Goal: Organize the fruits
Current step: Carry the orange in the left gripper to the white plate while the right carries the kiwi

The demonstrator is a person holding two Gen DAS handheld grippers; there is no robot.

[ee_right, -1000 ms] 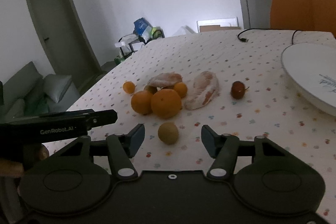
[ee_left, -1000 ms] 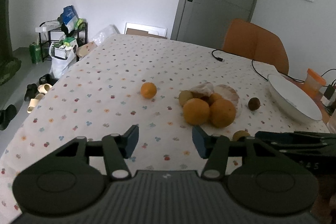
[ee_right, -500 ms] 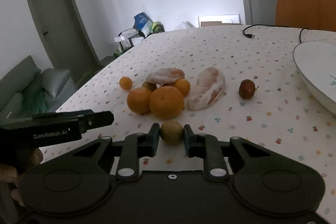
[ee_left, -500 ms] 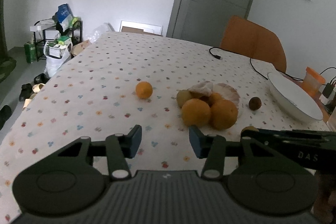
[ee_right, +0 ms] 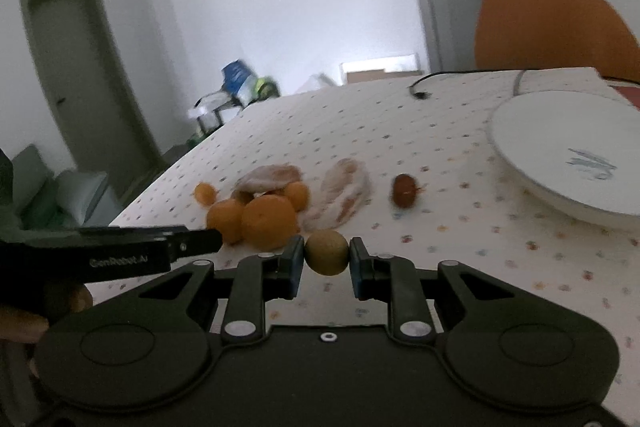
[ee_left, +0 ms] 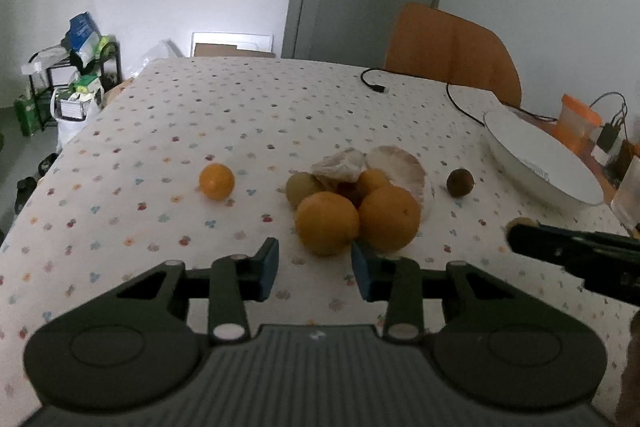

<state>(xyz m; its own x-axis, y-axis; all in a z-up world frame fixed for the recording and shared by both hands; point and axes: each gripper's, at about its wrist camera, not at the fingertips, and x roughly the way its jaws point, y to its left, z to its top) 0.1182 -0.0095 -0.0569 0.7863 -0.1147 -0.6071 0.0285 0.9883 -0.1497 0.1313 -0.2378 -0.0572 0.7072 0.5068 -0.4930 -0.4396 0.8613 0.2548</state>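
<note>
The right tool (ee_right: 326, 259) is clamped on a small round green-brown fruit (ee_right: 326, 252), held just above the white dotted tabletop (ee_right: 460, 251) — so the step in hand looks like carrying this piece off to its place. The likely target is the wide white shallow bowl (ee_right: 568, 143) to the right; the move would call for a lift over its near rim and a gentle release. That path looks open, with only the small dark red-brown fruit (ee_right: 405, 190) off to one side. The left tool (ee_left: 315, 265) hangs wide open and empty just before the two large oranges (ee_left: 356, 217) — room there is tight against the pile.
</note>
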